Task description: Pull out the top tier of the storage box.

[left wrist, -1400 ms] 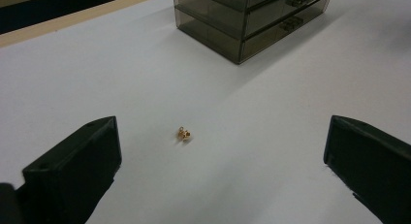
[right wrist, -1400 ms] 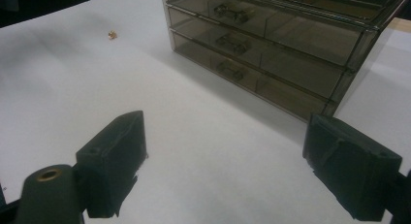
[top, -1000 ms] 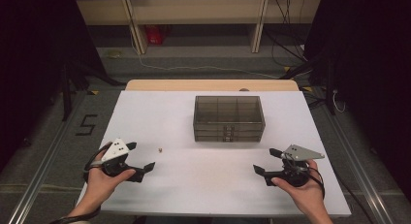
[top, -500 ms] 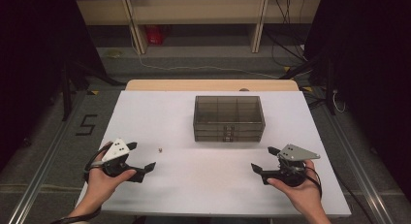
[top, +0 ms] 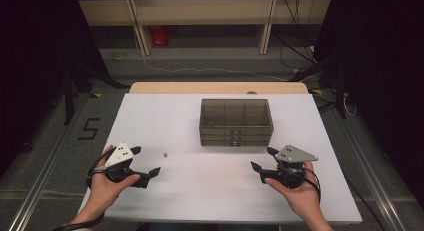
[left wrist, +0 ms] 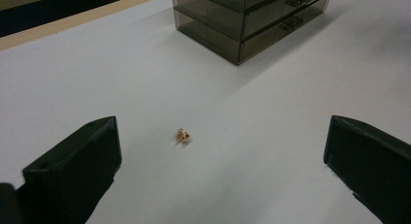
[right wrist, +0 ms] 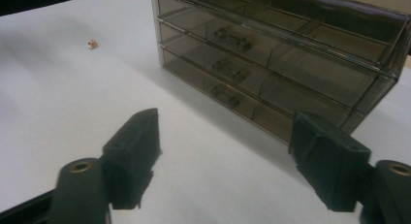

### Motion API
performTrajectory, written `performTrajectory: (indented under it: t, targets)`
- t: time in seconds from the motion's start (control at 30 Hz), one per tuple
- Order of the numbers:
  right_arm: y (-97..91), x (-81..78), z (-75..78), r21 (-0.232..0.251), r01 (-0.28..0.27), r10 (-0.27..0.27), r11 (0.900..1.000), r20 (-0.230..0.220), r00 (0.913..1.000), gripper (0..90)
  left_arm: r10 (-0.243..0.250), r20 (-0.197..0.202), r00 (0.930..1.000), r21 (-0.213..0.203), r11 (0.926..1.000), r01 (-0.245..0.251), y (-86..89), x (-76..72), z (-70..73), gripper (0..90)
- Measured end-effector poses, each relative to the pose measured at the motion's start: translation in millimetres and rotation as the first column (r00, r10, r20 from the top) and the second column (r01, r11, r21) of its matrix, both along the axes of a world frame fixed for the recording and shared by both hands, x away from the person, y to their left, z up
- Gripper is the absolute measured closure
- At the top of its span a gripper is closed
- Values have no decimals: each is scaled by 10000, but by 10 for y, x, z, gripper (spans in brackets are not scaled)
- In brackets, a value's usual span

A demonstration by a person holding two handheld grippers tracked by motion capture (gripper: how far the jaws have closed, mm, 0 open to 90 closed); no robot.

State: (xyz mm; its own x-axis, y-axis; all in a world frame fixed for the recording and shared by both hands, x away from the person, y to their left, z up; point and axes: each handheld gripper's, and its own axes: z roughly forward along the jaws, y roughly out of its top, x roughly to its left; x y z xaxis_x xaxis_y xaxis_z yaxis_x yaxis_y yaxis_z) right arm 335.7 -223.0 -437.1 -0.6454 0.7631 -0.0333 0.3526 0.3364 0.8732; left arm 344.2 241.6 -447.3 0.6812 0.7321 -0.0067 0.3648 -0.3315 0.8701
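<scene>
Shiny gold bead (left wrist: 182, 135), tiny and bumpy, lies on the smooth white table (top: 165, 116) between the wide-open left gripper (top: 148, 166) jaws, while the right gripper (top: 264, 161), open with nothing between its jaws, has just been closing near the smoky see-through plastic drawer box (top: 236, 122).

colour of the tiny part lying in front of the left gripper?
Shiny gold, brassy small part; clearest in the left gripper view.

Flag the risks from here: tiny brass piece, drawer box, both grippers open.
1. The brass piece is tiny against the left gripper's wide jaws; a pinch could flick it away.
2. The right gripper, jaws just narrowing with nothing between them, faces the drawer box; its small handles may slip, or the box could slide.
</scene>
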Motion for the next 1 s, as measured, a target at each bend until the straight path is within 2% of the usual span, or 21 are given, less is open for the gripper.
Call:
performTrajectory:
  t: [0.1, 0.13, 0.17, 0.27, 0.33, 0.37, 0.43, 0.47, 0.5, 0.53, 0.57, 0.67, 0.7, 0.73, 0.77, 0.8, 0.83, 0.87, 0.9, 0.97, 1.0]
  targets:
    - [48, 23, 7, -113, 151, -149, 9998, 185, 9997, 342, -26, 13, 10000, 36, 10000, 26, -1, 4, -4, 0]
    - [79, 45, 19, -520, 236, -211, 9984, 475, 9986, 352, -57, -7, 10000, 45, 10000, 57, -7, 2, -5, 0]
    - [79, 45, 19, -520, 236, -211, 9984, 475, 9986, 352, -57, -7, 10000, 45, 10000, 57, -7, 2, -5, 0]
    - [131, 84, 15, -1154, 259, -175, 9930, 728, 9972, 381, -75, 0, 10000, 47, 10000, 75, -9, 0, -6, 0]
    - [192, 128, 5, -1873, 210, -9, 9821, 1067, 9943, 407, -88, -14, 10000, 45, 10000, 88, -7, 1, -6, 0]
    - [192, 128, 5, -1873, 210, -9, 9821, 1067, 9943, 407, -91, -26, 10000, 22, 10000, 91, -5, 1, -7, 0]
    - [239, 156, 4, -2227, 197, 90, 9747, 1272, 9918, 426, -79, -23, 10000, 39, 10000, 80, -2, 2, -7, 0]
    - [264, 170, 2, -2478, 202, 160, 9686, 1434, 9895, 437, -76, -25, 10000, 30, 10000, 76, -1, 2, -7, 0]
    - [320, 195, -3, -2972, 225, 295, 9545, 1694, 9851, 461, -75, -28, 10000, 37, 10000, 75, -1, 3, -6, 0]
    - [350, 208, -8, -3178, 271, 320, 9478, 1794, 9832, 473, -78, -24, 10000, 50, 10000, 78, 0, 3, -7, 0]
    - [350, 208, -8, -3178, 271, 320, 9478, 1794, 9832, 473, -78, -24, 10000, 50, 10000, 78, 0, 3, -7, 0]
    - [431, 261, -27, -3969, 372, 564, 9171, 2215, 9735, 503, -65, -55, 10000, 97, 9999, 65, 2, 3, -9, 0]
    - [457, 277, -30, -4384, 476, 675, 8975, 2433, 9676, 515, -48, -86, 10000, 106, 9999, 49, 3, 3, -10, 0]
    - [512, 306, -36, -5049, 728, 856, 8601, 2835, 9551, 538, -90, -92, 9999, 105, 9999, 91, 3, 1, -11, 0]
    - [512, 306, -36, -5049, 728, 856, 8601, 2835, 9551, 538, -90, -92, 9999, 105, 9999, 91, 3, 1, -11, 0]
    - [558, 337, -38, -5526, 945, 1003, 8281, 3119, 9448, 557, -100, -87, 9999, 94, 9999, 101, 2, 0, -10, 0]
    - [558, 337, -38, -5526, 945, 1003, 8281, 3119, 9448, 557, -115, -80, 9999, 76, 9999, 116, 1, 0, -9, 0]
    - [618, 358, -56, -5933, 1127, 1165, 7971, 3342, 9353, 570, -127, -74, 9999, 76, 9999, 128, 0, 1, -10, 0]
    - [618, 358, -56, -5933, 1127, 1165, 7971, 3342, 9353, 570, -127, -74, 9999, 76, 9999, 128, 0, 1, -10, 0]
    - [705, 390, -89, -6320, 1139, 1424, 7666, 3402, 9295, 594, -138, -77, 9999, 77, 9999, 138, 1, -1, -11, 0]
    - [705, 390, -89, -6320, 1139, 1424, 7666, 3402, 9295, 594, -138, -77, 9999, 77, 9999, 138, 1, -1, -11, 0]
